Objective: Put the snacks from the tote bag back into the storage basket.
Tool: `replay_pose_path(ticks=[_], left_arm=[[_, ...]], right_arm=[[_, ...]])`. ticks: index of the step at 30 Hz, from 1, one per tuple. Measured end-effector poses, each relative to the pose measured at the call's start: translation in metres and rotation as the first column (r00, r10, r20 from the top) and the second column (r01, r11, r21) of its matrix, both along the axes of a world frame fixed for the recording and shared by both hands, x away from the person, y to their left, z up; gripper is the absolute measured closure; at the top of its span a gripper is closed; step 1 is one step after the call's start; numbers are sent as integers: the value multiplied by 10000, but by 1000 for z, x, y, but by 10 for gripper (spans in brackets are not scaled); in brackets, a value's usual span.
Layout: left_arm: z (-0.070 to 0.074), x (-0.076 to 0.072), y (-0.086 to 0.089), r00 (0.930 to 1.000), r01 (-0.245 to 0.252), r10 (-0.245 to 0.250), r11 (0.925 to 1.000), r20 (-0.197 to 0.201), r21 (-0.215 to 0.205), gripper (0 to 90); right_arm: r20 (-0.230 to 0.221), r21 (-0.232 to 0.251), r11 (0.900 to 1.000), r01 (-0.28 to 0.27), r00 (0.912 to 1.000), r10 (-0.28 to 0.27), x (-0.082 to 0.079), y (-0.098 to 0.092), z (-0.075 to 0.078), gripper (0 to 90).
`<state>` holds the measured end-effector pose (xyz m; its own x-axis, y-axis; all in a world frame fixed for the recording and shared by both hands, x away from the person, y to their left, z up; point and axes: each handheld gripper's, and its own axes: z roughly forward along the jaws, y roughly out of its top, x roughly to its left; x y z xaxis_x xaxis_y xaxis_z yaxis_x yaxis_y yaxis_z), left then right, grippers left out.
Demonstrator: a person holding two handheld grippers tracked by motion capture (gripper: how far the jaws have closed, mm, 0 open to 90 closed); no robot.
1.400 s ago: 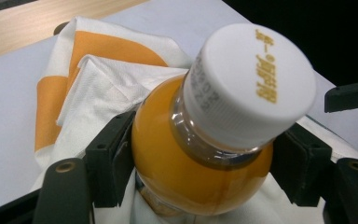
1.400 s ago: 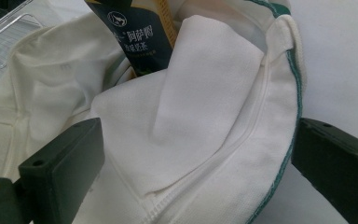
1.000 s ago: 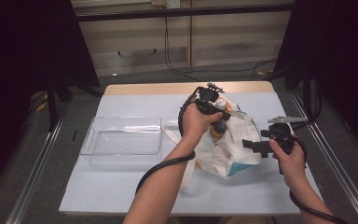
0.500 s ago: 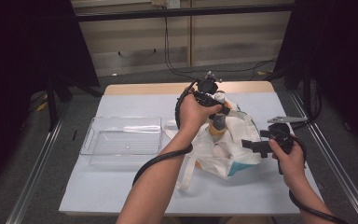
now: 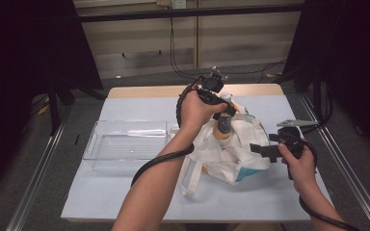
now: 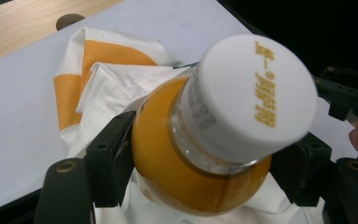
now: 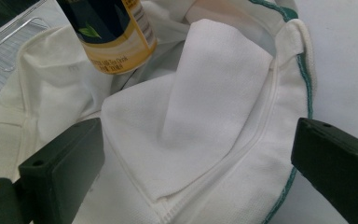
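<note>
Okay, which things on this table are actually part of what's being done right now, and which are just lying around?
In use:
- orange juice bottle with white cap, clamped in the left tool
- white cloth tote bag with teal and orange trim, under the bottle
- right tool, jaws open at the bag's edge

Lying about:
- clear plastic rectangular tray, left of the bag
- pale blue table cover

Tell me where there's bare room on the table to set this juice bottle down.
The clear plastic tray left of the white tote bag is empty. Bare mat lies behind the tray, and more along the near edge under the left forearm. It is crowded around the bag, where the right gripper sits.
</note>
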<state>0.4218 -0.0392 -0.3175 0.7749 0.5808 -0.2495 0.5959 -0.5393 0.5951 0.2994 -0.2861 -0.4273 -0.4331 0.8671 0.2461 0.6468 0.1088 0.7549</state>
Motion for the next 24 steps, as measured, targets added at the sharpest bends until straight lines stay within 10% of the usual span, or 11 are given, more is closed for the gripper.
replay_pose_path(ticks=[24], left_arm=[[21,1,36,9995,-53,70,9985,-316,550,302]], right_arm=[[38,-65,10000,-48,10000,48,-1,2,2,25]])
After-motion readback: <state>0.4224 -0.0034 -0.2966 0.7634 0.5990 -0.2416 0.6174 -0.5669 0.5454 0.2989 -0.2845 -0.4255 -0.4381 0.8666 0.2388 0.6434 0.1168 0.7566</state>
